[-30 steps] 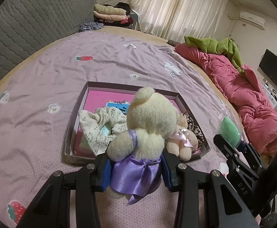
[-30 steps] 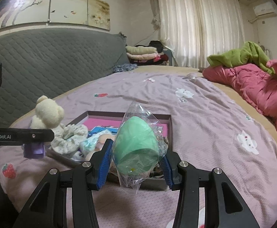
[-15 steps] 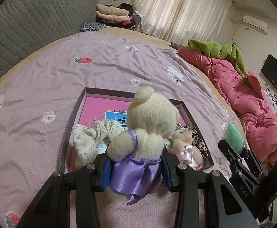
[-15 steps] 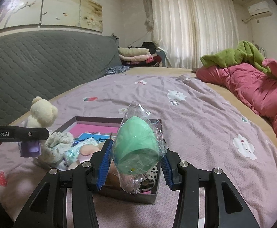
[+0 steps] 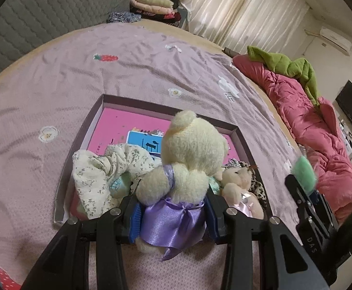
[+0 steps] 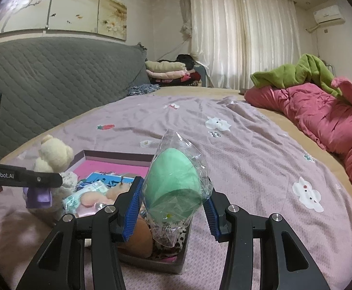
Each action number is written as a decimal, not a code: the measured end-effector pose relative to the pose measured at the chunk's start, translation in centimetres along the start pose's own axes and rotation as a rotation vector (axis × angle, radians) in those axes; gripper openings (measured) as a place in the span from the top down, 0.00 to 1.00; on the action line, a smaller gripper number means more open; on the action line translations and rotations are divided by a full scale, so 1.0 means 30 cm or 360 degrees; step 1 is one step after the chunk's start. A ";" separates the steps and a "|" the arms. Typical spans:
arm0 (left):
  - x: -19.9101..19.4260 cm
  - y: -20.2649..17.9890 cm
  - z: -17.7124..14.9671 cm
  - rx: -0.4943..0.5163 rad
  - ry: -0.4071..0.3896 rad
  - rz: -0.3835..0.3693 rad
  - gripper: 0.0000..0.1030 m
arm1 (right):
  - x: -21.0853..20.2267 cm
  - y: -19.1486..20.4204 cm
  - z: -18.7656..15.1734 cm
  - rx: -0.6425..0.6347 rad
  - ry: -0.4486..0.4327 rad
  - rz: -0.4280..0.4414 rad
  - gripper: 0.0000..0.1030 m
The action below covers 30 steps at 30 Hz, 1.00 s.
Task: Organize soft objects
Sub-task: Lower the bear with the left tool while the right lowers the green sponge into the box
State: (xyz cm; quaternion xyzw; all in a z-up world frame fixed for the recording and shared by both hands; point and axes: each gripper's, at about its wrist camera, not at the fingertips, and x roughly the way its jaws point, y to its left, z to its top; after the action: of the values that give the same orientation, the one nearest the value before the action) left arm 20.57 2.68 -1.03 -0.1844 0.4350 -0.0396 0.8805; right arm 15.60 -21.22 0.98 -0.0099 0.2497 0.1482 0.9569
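Left gripper (image 5: 173, 217) clamps the cream bear (image 5: 188, 159), right gripper (image 6: 171, 210) the wrapped green sponge (image 6: 173, 183); lower both into the box (image 5: 96, 118), using its bare pink floor behind the pile.

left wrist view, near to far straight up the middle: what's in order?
left gripper shut on the cream bear in the purple dress → blue card on the pink floor of the box → box's far wall → strawberry-print bedsheet → folded clothes stack
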 end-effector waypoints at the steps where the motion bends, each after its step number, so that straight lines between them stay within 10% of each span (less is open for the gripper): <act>1: 0.007 0.004 0.003 -0.0006 0.0004 0.0003 0.58 | 0.002 -0.002 0.002 -0.0002 -0.0005 -0.0003 0.53; 30: 0.095 0.040 -0.016 -0.0003 0.0076 0.0060 0.57 | 0.162 0.014 -0.052 -0.0095 0.0268 0.0034 0.52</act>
State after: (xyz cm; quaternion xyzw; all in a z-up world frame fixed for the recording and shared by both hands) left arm 21.86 3.01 -3.85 -0.1760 0.4592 -0.0269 0.8703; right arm 18.78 -19.62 -2.71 -0.0483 0.3249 0.1644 0.9301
